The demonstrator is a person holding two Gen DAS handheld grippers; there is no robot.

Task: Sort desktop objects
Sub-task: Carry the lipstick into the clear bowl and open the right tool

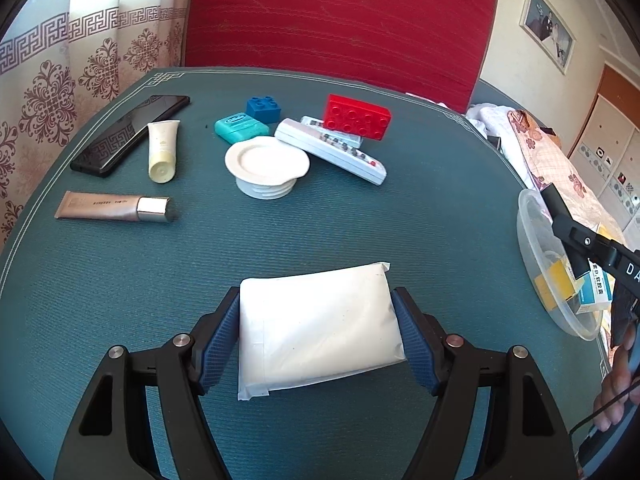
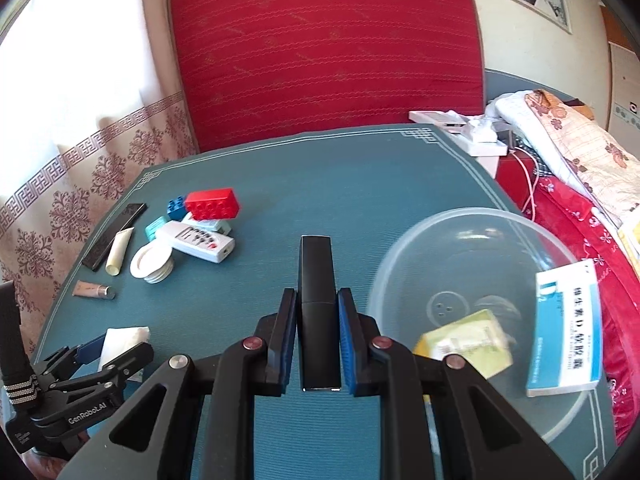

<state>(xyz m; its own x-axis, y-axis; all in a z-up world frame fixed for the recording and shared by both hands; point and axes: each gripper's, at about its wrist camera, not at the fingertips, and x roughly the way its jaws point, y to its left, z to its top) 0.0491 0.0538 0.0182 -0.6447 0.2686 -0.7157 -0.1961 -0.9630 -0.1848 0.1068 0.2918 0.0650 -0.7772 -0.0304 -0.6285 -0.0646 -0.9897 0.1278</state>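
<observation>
My left gripper (image 1: 318, 312) is shut on a white tissue pack (image 1: 320, 328), low over the teal table mat (image 1: 360, 220); both also show in the right wrist view, the gripper (image 2: 108, 350) and the pack (image 2: 122, 340). My right gripper (image 2: 318, 304) is shut on a black stick-shaped object (image 2: 316, 300), held just left of a clear plastic bowl (image 2: 420, 248). The bowl holds a blue-white medicine box (image 2: 568, 328) and a yellow-green box (image 2: 468, 340). The bowl also shows at the right edge of the left wrist view (image 1: 536, 248).
At the far left of the mat lie a black phone (image 1: 128, 134), a cream tube (image 1: 162, 150), a pink tube (image 1: 112, 207), a white lid (image 1: 266, 166), a white remote (image 1: 332, 150), a red brick (image 1: 356, 117), a blue brick (image 1: 263, 109) and a teal case (image 1: 240, 127). A red chair back (image 1: 340, 20) stands behind.
</observation>
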